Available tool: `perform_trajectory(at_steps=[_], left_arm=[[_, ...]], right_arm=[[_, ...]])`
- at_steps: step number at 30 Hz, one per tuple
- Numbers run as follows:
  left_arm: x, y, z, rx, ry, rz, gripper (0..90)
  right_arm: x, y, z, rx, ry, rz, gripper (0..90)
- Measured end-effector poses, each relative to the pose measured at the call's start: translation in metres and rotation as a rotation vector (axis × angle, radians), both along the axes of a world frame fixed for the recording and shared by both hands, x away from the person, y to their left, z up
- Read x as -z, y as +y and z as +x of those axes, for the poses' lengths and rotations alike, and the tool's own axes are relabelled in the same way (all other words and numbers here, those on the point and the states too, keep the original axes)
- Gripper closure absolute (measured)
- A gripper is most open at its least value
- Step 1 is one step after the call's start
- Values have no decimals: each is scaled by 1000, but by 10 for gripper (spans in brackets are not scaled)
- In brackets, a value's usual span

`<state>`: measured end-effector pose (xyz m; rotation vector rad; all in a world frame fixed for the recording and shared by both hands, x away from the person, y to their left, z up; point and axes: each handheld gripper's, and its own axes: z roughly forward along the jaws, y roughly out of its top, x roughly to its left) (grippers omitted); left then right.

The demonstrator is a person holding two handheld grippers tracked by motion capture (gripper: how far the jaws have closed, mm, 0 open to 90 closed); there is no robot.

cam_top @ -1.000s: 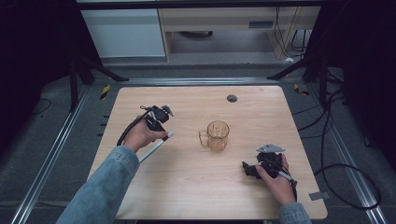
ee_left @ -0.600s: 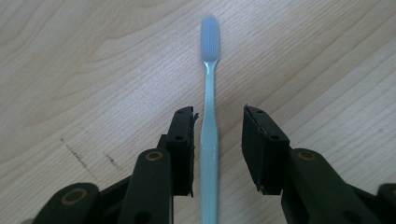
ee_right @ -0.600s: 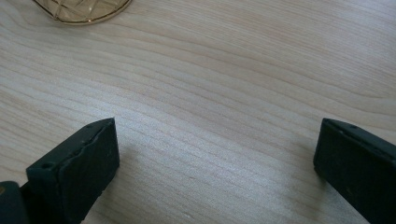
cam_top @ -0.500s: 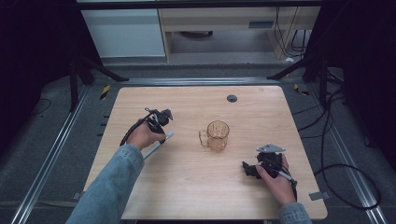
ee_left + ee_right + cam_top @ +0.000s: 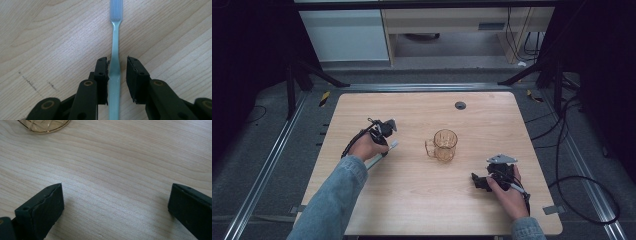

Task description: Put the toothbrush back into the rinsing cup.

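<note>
A pale blue toothbrush (image 5: 115,50) lies flat on the wooden table (image 5: 422,200), bristle head pointing away in the left gripper view. My left gripper (image 5: 117,66) is down over its handle with one jaw on each side. The jaws have just been closing: the left pad touches the handle and a narrow gap remains at the right pad. From above, the left gripper (image 5: 384,137) sits over the toothbrush (image 5: 384,152), left of a clear amber glass mug (image 5: 444,145). My right gripper (image 5: 477,181) rests open and empty near the front right, and its own view (image 5: 116,192) has the mug's base (image 5: 43,125) at top left.
A dark round grommet (image 5: 460,105) sits in the table's far side. Metal rails run along both sides of the table, and cables lie on the floor at the right. White cabinets stand beyond the far edge.
My left hand has come down and slightly toward the table's front onto the toothbrush. The right hand and the mug have not moved.
</note>
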<state>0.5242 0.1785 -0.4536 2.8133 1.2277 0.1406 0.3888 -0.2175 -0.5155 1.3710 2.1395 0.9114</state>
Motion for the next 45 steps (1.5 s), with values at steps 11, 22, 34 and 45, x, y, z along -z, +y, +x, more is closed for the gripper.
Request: perform_trajectory(at_steps=[11, 22, 34, 45], left_arm=[[3, 2, 1, -5, 11, 3, 703], [6, 3, 2, -7, 25, 4, 712], [9, 4, 3, -11, 30, -3, 739], [9, 6, 4, -10, 34, -13, 780]], right_arm=[[0, 0, 0, 0, -1, -1, 7], [0, 0, 0, 0, 0, 0, 7], [0, 0, 0, -3, 1, 1, 7], [0, 0, 0, -4, 1, 0, 7]])
